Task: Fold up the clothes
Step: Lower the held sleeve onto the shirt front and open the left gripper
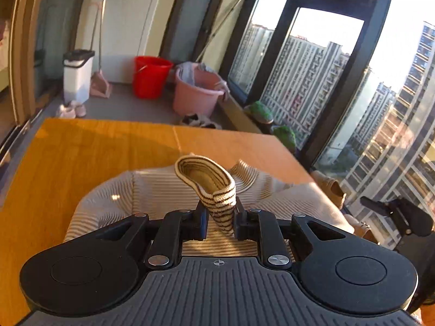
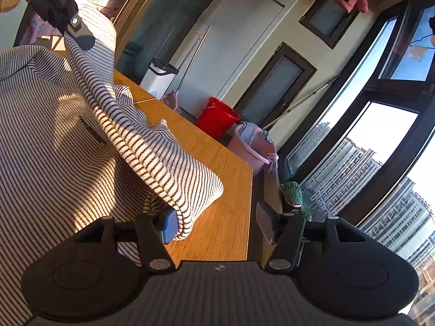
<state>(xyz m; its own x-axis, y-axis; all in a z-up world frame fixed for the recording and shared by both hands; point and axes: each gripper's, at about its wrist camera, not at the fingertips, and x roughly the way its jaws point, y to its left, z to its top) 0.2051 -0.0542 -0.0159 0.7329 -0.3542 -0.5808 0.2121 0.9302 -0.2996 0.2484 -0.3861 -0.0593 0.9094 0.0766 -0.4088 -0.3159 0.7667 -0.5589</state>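
Left wrist view: left gripper (image 1: 220, 218) is clenching the striped garment's cuff (image 1: 206, 175) at center frame; right gripper (image 2: 214, 224) is standing released over the surface (image 2: 217, 163), lower center.

The left gripper (image 1: 220, 224) was clamped shut, angled downward. The right gripper (image 2: 214, 225) stood with jaws apart, gripping nothing.

Not much to read here tbh. There's a small dark line of print on the striped shirt (image 2: 92, 130), up and to the left of my right gripper (image 2: 214, 225), but it's too small and blurry to make out. My left gripper (image 2: 58, 0), top left in the right cam, has white lettering on it, also unreadable. Nothing else w/ text.
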